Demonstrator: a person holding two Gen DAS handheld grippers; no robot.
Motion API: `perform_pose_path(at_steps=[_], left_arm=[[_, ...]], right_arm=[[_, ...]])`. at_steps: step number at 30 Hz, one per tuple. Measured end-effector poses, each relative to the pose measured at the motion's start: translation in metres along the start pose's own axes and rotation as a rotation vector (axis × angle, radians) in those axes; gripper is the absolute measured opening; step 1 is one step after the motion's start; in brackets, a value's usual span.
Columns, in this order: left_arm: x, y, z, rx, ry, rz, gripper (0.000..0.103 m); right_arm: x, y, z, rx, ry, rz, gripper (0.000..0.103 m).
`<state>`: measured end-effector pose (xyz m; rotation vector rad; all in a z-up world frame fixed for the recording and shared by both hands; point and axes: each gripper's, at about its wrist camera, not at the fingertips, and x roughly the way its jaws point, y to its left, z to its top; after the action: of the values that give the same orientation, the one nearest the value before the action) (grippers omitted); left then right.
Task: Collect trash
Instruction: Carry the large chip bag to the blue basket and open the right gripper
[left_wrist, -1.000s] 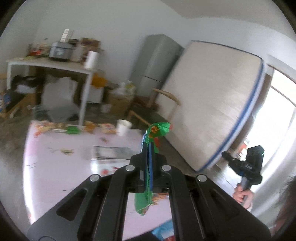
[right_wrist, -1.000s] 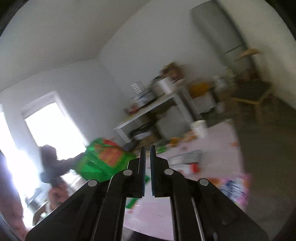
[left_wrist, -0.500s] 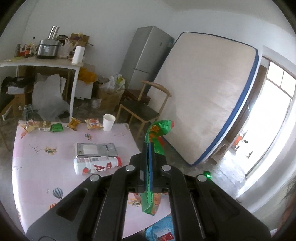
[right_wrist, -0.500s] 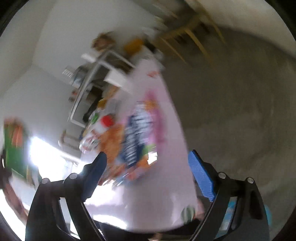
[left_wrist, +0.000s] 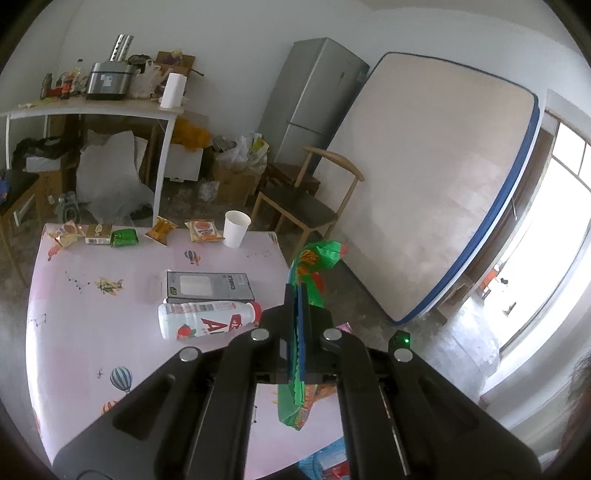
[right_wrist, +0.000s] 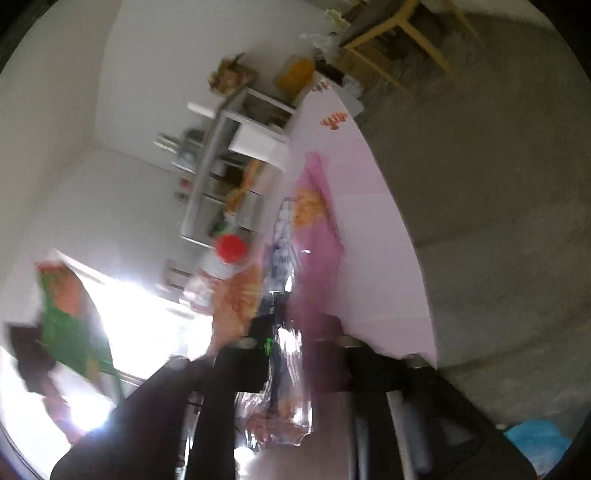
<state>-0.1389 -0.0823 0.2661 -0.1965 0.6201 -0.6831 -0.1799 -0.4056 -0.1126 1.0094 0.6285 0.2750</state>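
Both hand-held grippers clamped on trash wrappers, over the pink worktop (left_wrist: 74, 332).
Green snack bag (left_wrist: 314, 266) pinched upright in left hand-held gripper (left_wrist: 298, 332), jaws fully together on it, above worktop's right edge. Right hand-held gripper (right_wrist: 284, 354): jaws just closed after swinging wide, now tight on a crinkled silvery/pink wrapper (right_wrist: 291, 387); view blurred & rolled. Milk bottle (left_wrist: 207, 323) lies on its side by grey box (left_wrist: 208, 286), paper cup (left_wrist: 235, 229) further back.
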Motion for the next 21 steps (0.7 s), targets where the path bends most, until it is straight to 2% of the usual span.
perform_pose_path(at_steps=[4, 7, 11, 13, 17, 19, 21], left_arm=[[0.001, -0.010, -0.005, 0.015, 0.010, -0.025, 0.000], [-0.001, -0.020, -0.007, 0.028, 0.010, -0.059, 0.000], [-0.008, -0.038, -0.014, 0.060, -0.002, -0.106, 0.000], [-0.008, -0.046, -0.018, 0.071, 0.001, -0.135, 0.000], [-0.005, -0.067, -0.031, 0.113, 0.020, -0.193, 0.000], [-0.004, -0.076, -0.038, 0.132, 0.029, -0.216, 0.000], [0.002, -0.086, -0.046, 0.139, 0.051, -0.248, 0.000]], right_arm=[[-0.037, 0.014, -0.011, 0.030, -0.109, 0.078, 0.006], [-0.098, 0.025, -0.028, 0.041, -0.193, 0.207, 0.006], [-0.184, 0.033, -0.066, -0.012, -0.261, 0.187, 0.006], [-0.221, 0.027, -0.088, -0.022, -0.279, 0.115, 0.006], [-0.277, -0.006, -0.147, 0.025, -0.298, -0.115, 0.006], [-0.285, -0.033, -0.173, 0.075, -0.295, -0.223, 0.006], [-0.267, -0.077, -0.201, 0.164, -0.238, -0.314, 0.006]])
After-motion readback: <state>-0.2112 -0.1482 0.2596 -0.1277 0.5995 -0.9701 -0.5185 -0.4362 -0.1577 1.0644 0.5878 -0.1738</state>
